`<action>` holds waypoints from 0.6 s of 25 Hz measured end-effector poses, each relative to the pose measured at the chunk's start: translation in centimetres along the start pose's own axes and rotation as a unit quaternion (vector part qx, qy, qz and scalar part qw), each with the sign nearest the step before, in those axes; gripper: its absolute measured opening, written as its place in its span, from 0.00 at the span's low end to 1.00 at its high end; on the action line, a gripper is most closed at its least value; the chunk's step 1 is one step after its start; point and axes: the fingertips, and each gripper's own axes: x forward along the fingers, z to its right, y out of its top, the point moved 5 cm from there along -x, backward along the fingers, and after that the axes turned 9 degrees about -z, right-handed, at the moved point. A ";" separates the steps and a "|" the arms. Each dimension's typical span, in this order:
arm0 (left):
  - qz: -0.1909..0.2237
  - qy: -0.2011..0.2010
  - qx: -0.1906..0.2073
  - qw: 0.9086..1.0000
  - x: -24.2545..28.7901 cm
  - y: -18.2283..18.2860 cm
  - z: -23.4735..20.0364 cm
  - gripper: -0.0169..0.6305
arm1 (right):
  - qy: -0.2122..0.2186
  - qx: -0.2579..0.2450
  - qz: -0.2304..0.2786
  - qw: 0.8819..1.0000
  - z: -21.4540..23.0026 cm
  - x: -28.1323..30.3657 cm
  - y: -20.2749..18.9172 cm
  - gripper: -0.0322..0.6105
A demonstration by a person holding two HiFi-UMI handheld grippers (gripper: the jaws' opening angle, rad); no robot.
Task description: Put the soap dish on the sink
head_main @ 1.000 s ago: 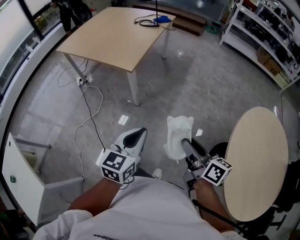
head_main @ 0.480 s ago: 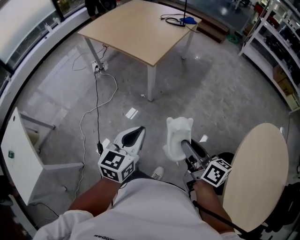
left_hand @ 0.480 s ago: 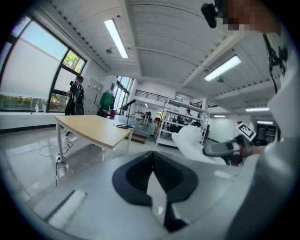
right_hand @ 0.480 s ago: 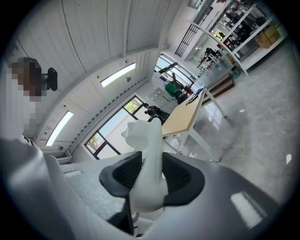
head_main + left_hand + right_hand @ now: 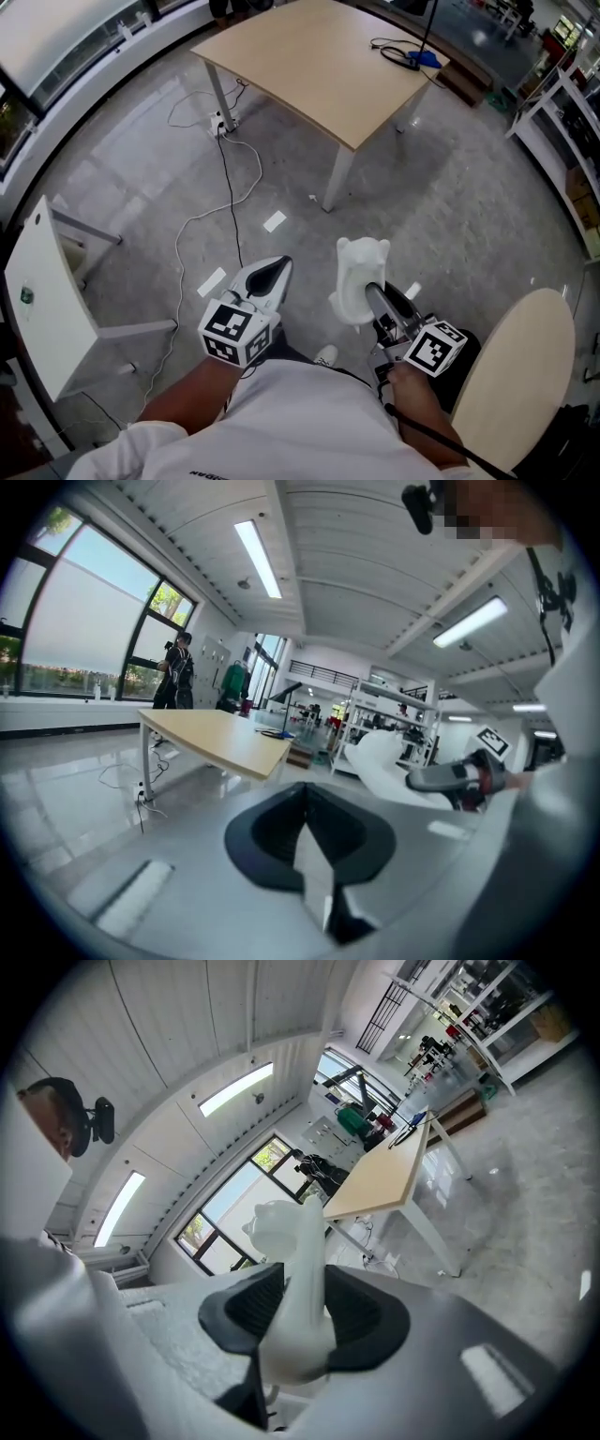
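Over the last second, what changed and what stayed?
The person turned or walked: the square table slid rightward in the head view and the round table sank toward the lower right corner. Nothing was taken or released: the right gripper stays shut on the soap dish, the left gripper stays shut and empty.

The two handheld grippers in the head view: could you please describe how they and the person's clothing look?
The left gripper has a white shell with black-lined jaws; the right gripper looks dark grey. Each carries a white cube with black square markers. The person wears a white short-sleeved shirt, and a thin black cable runs along the right forearm.
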 end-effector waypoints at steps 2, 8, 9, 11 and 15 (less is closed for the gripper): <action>0.001 0.008 -0.007 1.000 -0.1 0.6 -2.2 0.04 | 0.003 -0.002 -0.011 1.000 -0.4 2.3 0.7 0.27; 0.013 0.038 -0.032 0.999 -0.7 2.8 -9.7 0.04 | 0.012 -0.010 -0.043 0.999 -1.7 10.0 3.4 0.27; 0.016 0.044 -0.037 0.998 -0.9 3.2 -11.0 0.04 | 0.014 -0.013 -0.049 0.999 -2.0 11.3 3.8 0.27; 0.022 0.056 -0.043 0.997 -1.5 3.8 -13.5 0.04 | 0.019 -0.020 -0.057 0.998 -2.8 13.8 4.7 0.27; 0.032 0.073 -0.048 0.996 -2.6 5.1 -18.0 0.04 | 0.029 -0.030 -0.063 0.997 -4.4 18.2 6.2 0.27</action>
